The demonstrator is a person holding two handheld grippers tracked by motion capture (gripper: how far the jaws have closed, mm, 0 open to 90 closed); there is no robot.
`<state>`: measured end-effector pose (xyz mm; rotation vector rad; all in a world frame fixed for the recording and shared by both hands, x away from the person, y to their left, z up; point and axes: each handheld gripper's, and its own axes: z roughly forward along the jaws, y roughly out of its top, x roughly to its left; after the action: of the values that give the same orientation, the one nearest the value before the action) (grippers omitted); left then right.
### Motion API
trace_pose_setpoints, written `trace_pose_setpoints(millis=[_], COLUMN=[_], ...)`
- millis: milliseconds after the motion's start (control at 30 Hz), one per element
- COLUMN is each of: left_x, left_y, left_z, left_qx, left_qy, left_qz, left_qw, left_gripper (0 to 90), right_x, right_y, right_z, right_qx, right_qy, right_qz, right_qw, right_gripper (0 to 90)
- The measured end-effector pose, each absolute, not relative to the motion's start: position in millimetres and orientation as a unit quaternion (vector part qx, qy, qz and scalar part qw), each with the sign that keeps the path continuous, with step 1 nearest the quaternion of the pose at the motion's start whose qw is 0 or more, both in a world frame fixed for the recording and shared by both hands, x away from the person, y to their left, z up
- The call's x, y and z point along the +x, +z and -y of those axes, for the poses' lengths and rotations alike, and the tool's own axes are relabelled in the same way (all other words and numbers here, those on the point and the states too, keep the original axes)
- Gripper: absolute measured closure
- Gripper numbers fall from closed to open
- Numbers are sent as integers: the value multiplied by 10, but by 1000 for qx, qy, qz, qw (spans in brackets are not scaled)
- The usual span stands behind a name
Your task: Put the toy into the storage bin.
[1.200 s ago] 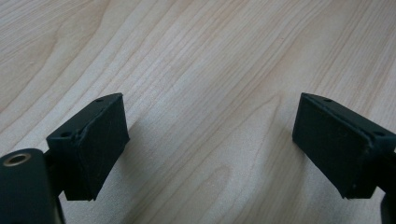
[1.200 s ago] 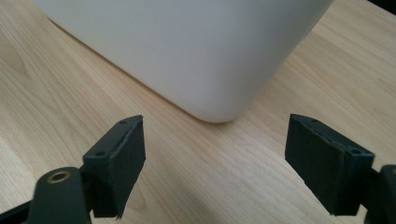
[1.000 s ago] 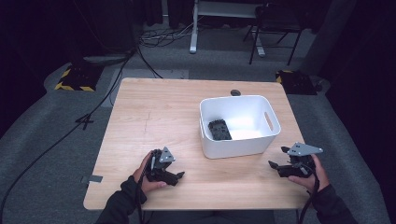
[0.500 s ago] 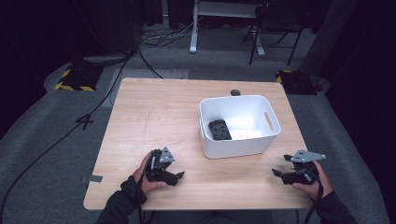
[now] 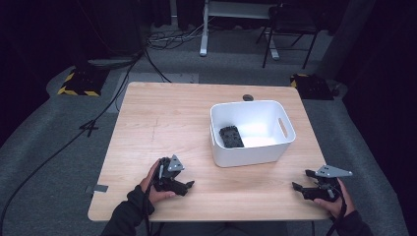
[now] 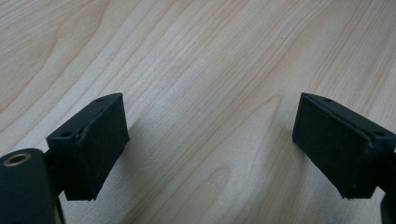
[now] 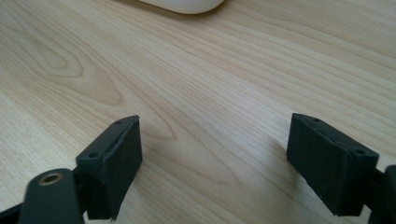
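Light wooden rectangular table w/ a white plastic rectangular tub sitting right of centre, towards 2 o'clock from the table's middle. Inside the tub, at its left wall, lies a small black ridged block, flat on the tub floor, apart from both grippers.

Left gripper rests at the near edge, approx 7 o'clock from the table's centre, held in the left hand, grey three-cornered plate on top, jaws pointing towards 3 o'clock. In the left gripper view its jaws stand wide apart w/ bare wood grain between them; nothing held.

Right gripper is at the near right corner, approx 5 o'clock from the tub, held in the right hand, jaws pointing towards 9 o'clock. In the right gripper view its jaws are spread wide, low over the wood, nothing between them; the tub's rounded white base shows at 12 o'clock, well apart from the jaws.
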<state>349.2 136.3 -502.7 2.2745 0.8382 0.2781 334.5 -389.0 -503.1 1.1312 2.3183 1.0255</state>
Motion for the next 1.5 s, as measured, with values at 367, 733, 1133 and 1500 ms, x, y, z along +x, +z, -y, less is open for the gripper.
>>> trace_pose_setpoints(millis=[367, 733, 1133, 1500], left_x=[3490, 3489, 3490, 3489], left_y=[-5025, -5021, -5022, -5024], left_z=[-1365, -1368, -1366, -1363], left_qx=[876, 876, 877, 875], left_qy=[108, 114, 111, 111], left_qz=[-322, -322, -322, -324], left_qw=[342, 341, 340, 342], left_gripper=[107, 108, 106, 106], right_x=[3338, 3338, 3338, 3338], right_y=[-5033, -5033, -5033, -5033], right_z=[3885, 3884, 3882, 3884], right_qx=[406, 406, 409, 408], right_qy=[362, 363, 364, 364], right_qz=[-819, -818, -817, -817], right_qw=[184, 183, 182, 182], right_gripper=[176, 176, 180, 180])
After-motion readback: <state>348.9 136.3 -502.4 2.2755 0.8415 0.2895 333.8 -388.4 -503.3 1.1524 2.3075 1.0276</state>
